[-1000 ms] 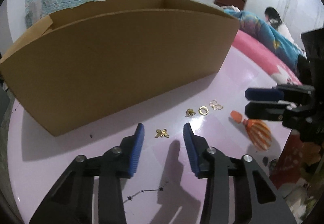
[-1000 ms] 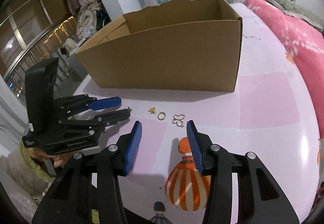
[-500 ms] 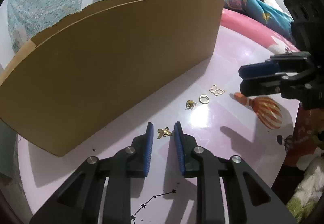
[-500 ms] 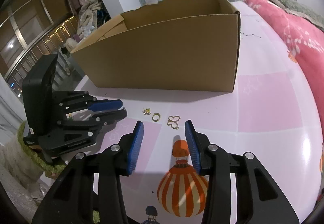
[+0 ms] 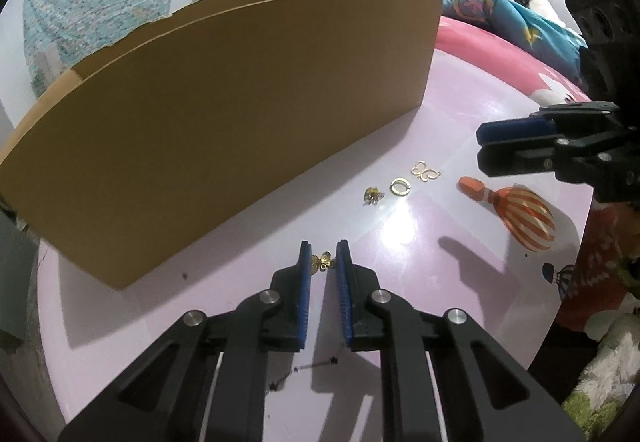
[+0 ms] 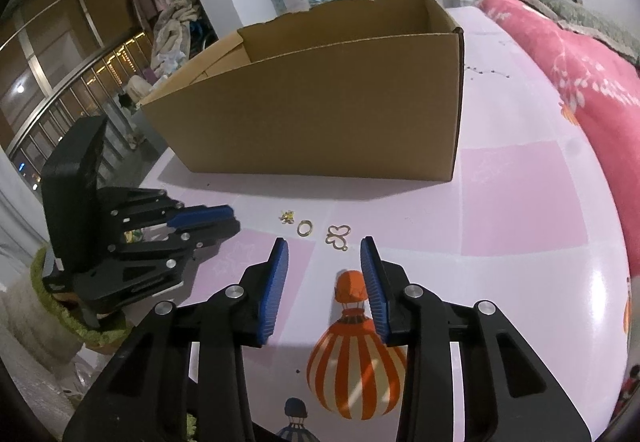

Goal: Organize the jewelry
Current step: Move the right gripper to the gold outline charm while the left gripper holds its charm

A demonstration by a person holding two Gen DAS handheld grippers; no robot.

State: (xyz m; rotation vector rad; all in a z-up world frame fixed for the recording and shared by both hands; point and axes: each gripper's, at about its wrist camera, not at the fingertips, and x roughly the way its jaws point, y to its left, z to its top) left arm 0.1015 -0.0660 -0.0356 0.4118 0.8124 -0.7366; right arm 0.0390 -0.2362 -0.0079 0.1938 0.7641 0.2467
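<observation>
1. Right now the left gripper [image 5: 324, 256] has just been closing; its blue pads stand narrow on either side of a gold butterfly charm [image 5: 322, 261] on the pink tabletop [image 5: 420, 282], seemingly touching it, not yet lifted.
2. Meanwhile the right gripper [image 6: 323, 254] has been narrowing too, still apart and empty, just short of the open-wire butterfly [image 6: 338, 235].
3. Beside it lie a gold ring [image 6: 305, 227] and a small gold cluster [image 6: 287, 217].
4. Beyond, the cardboard box [image 6: 320, 114] shows no jewelry inside; I judge sorting barely begun, four pieces left.

Small gold charm [image 5: 373, 196], perhaps a flower
</observation>
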